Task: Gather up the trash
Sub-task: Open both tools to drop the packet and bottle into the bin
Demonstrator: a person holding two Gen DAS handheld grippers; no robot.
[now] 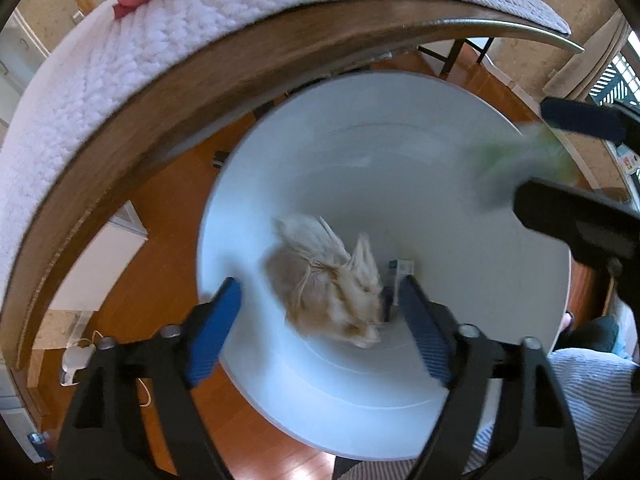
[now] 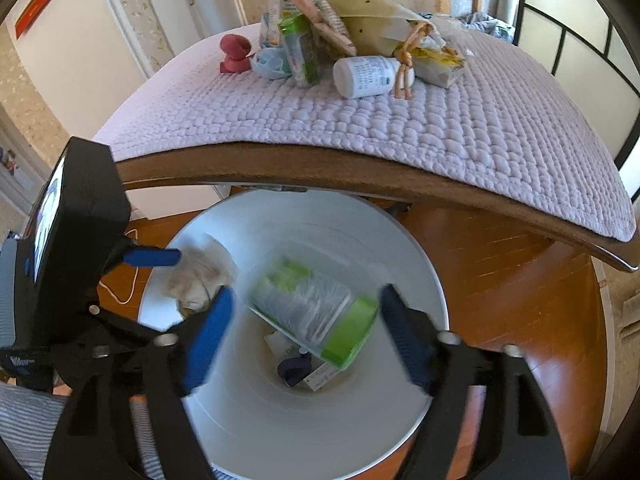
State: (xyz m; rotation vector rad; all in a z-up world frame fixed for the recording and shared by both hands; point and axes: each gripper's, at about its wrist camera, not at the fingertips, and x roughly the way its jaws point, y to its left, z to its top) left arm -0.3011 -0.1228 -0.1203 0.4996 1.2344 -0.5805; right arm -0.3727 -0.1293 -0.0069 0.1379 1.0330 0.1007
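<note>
Quilted white cloth (image 2: 460, 136) covers wooden table (image 2: 320, 176); wooden floor (image 2: 500, 280).

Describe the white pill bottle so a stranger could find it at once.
On the quilted table cover, look at the pile of trash at the far edge. The white pill bottle lies on its side at the front, the only smooth white cylinder with printed text.

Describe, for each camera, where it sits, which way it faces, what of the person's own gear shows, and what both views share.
Left wrist: on the left gripper, facing steeply down into the white bin; open blue fingers, brown crumpled paper between.
Right wrist: on the right gripper, facing down at bin and quilted table; open fingers, green packet.
Shared: bin, paper, packet, table edge.
</note>
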